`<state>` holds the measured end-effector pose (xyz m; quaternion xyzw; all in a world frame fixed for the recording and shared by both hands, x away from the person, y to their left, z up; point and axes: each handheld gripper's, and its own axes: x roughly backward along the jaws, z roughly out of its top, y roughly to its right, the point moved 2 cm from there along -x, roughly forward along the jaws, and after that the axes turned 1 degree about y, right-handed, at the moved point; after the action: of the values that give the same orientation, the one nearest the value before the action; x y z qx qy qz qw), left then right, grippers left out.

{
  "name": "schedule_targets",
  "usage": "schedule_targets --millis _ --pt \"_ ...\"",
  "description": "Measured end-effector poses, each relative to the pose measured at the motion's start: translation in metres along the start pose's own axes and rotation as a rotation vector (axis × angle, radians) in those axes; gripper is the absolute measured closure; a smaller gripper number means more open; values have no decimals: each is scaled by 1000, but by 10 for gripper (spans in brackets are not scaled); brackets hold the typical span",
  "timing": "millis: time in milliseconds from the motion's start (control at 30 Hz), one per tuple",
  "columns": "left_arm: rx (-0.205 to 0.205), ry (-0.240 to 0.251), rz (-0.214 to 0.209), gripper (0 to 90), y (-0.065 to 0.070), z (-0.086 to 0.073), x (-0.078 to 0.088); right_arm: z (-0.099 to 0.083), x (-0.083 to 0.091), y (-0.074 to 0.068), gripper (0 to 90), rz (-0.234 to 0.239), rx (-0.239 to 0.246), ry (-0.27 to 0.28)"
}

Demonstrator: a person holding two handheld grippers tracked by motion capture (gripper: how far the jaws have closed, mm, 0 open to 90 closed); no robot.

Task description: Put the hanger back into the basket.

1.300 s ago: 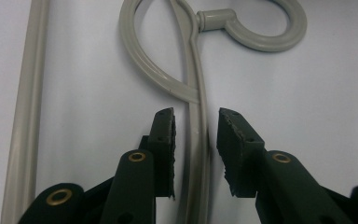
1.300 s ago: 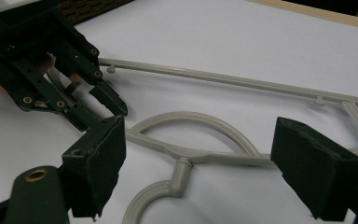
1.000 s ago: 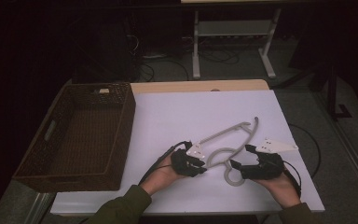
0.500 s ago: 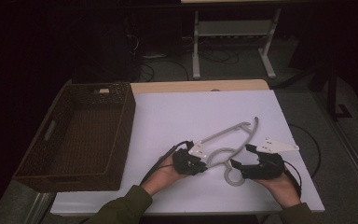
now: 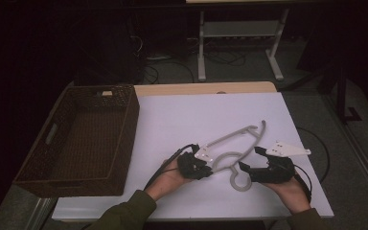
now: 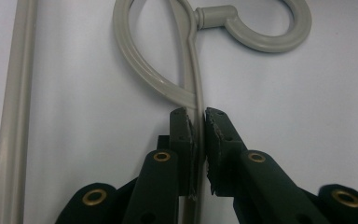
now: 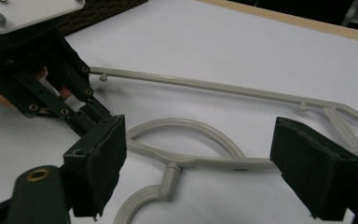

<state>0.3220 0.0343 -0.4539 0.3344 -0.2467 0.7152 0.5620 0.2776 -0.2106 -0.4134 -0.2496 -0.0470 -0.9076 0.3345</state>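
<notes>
Little has moved since before: our left gripper [image 6: 198, 140] stays clenched on the hanger [image 5: 235, 143] lying on the bench [image 5: 182, 115], right gripper [image 7: 205, 172] spread wide beside its hook, which might pivot if we lift one-sided.

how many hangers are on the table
1. The grey hanger lies on the white table right of the basket, between the two grippers; the left gripper is shut on its arm, the right gripper open beside it.
</notes>
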Motion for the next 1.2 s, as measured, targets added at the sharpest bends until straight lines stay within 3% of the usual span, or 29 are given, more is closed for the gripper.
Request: schedule_targets --millis 33,100,567,933,1200 --pt "12 9 -2 820 1 0 1 0 0 0 177 0 -2 3" --pt "-6 7 -6 820 -2 2 5 1 1 1 177 -3 4 9" --pt "39 87 -11 819 -10 5 28 4 8 5 168 -33 -18 49" --pt "67 126 19 823 -19 3 41 6 13 8 159 -45 -34 88" --pt "70 157 48 827 -25 4 52 9 21 13 155 -70 -47 148"
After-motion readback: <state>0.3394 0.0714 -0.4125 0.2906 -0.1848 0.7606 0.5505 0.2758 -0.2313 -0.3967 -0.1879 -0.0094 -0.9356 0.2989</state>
